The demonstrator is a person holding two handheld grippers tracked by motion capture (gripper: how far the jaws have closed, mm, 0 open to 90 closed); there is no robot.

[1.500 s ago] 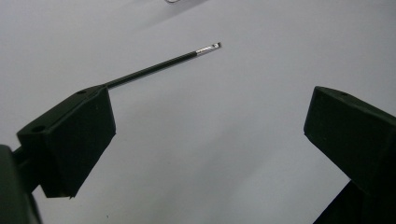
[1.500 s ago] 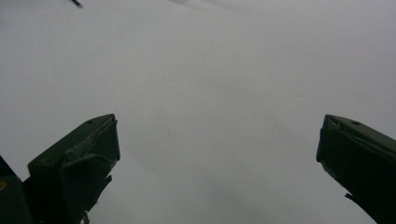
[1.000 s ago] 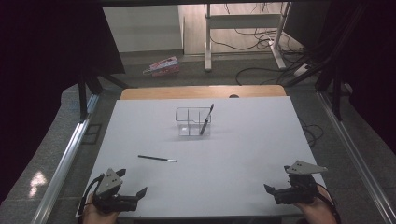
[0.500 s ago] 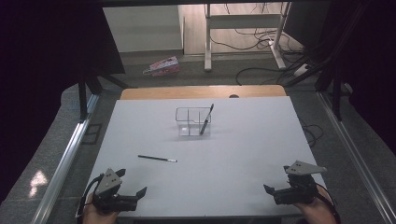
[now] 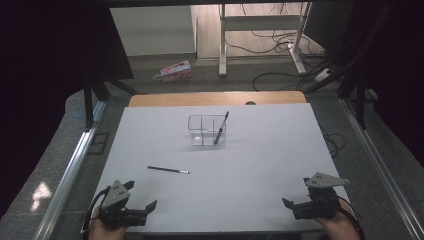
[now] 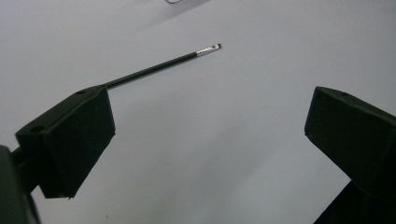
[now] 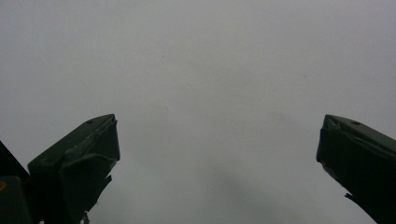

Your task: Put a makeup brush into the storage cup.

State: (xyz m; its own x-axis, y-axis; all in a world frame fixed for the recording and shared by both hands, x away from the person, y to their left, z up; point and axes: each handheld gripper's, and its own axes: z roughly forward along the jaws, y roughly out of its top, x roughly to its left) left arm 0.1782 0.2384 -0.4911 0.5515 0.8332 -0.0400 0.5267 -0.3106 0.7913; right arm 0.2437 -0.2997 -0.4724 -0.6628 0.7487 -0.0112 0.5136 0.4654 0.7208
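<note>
Left hand-held gripper (image 5: 142, 207) rests at the near left corner of the white counter (image 5: 260, 150), its jaws spread apart with nothing between them. Just ahead of it, a little toward the middle, lies the loose pen (image 5: 168, 170), flat on the counter and well apart from everything else. Its long axis runs nearly across the counter, left to right, and the silver end points right, tipped slightly toward the person. In the left gripper view the pen (image 6: 159, 69) rises from behind the left jaw toward the upper right, silver tip leading.

Farther back, near the middle, stands a clear organizer box (image 5: 206, 131) with a second pen (image 5: 221, 128) leaning upright in its right compartment. By that, the work in hand looks like collecting pens into the box, and the step now seems to be the reach for the loose one, not yet begun.

The next move likely calls for bringing the left jaws forward, turned to straddle the thin shaft crosswise, then lowering close to the surface before closing.

Right hand-held gripper (image 5: 294, 207) sits at the near right corner, jaws likewise apart and empty.
</note>
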